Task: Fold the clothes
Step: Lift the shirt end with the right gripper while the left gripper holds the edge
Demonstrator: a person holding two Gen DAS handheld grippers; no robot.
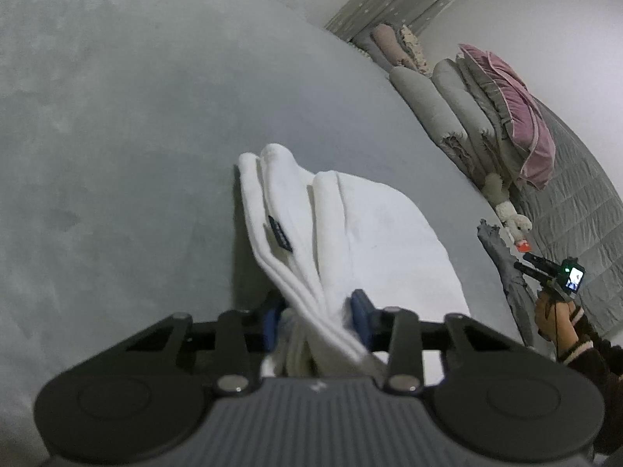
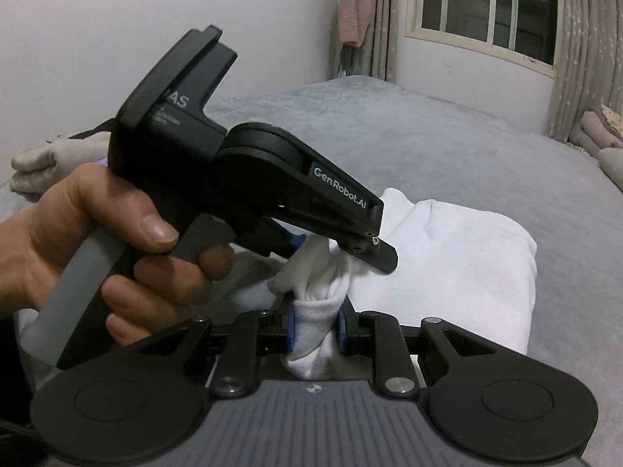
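I had the white garment (image 1: 350,233) well on its way: it lay on the bed (image 1: 117,116) already doubled over into several layers, rolled edges stacked just ahead of my left hand-held gripper (image 1: 317,317), a small dark label (image 1: 279,233) showing on one fold. I judged the big folds done and a last tuck or a carry-off still to come. The left hand-held gripper had its blue pads (image 1: 360,309) on either side of a thick bundle of that cloth, jaws narrowed onto it, so I took it as clamped on the near edge. My right hand-held gripper (image 2: 316,330) was pinched tight on a twisted bunch of the same white garment (image 2: 467,257), cloth bulging out above and below the pads. The left one sat just ahead of the right and a little to its left, biting the same bunch from above, the person's hand (image 2: 97,233) wrapped round its grip. Both ends of that bunch were held, nothing set down yet.

The bed ran away from the grippers as a broad grey velvety cover. To the right of the left hand-held gripper stood grey pillows (image 1: 447,109) and a pink cushion (image 1: 514,116), with a plush toy (image 1: 510,210) below them. Beyond the right one were a window (image 2: 486,7) and pale curtains (image 2: 576,58).
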